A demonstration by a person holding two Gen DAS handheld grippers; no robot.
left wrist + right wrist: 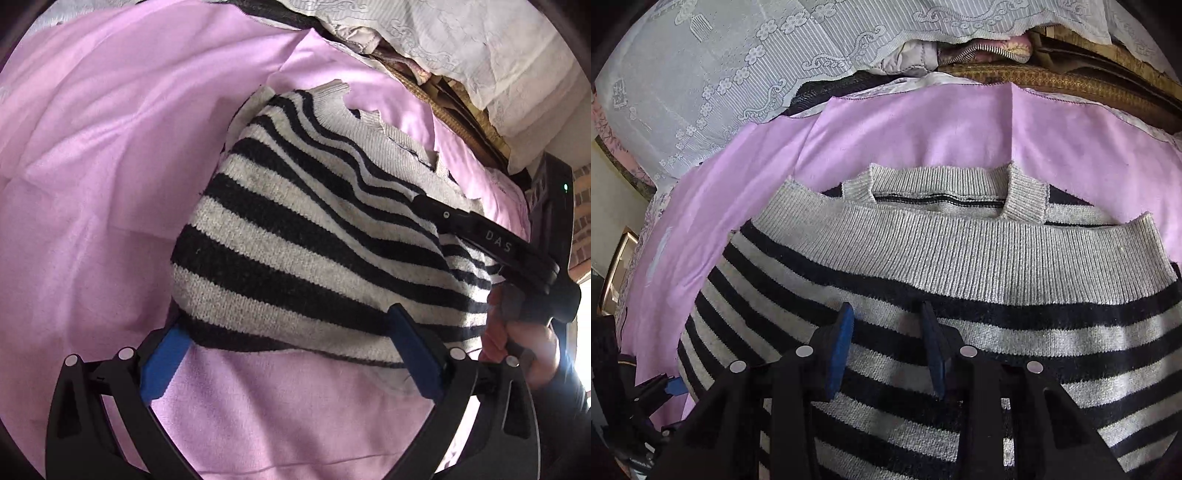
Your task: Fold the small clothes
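Observation:
A small black-and-grey striped knit sweater (pixel 306 236) lies folded on a pink cloth (pixel 92 177). My left gripper (pixel 288 332) is open wide, its blue pads (pixel 162 363) at the sweater's near edge, one on each side, nothing held. In the right wrist view the sweater (pixel 960 258) shows its ribbed hem folded up near the collar. My right gripper (pixel 886 314) is open, its blue pads (pixel 840 350) just above the striped knit, empty. The right gripper also shows in the left wrist view (pixel 428 203), resting over the sweater's right side.
White lace bedding (pixel 701 74) and piled fabrics lie beyond the pink cloth (pixel 960 129). A gold patterned edge (pixel 1034 79) runs behind. A hand (pixel 517 347) holds the right tool at the right of the left wrist view.

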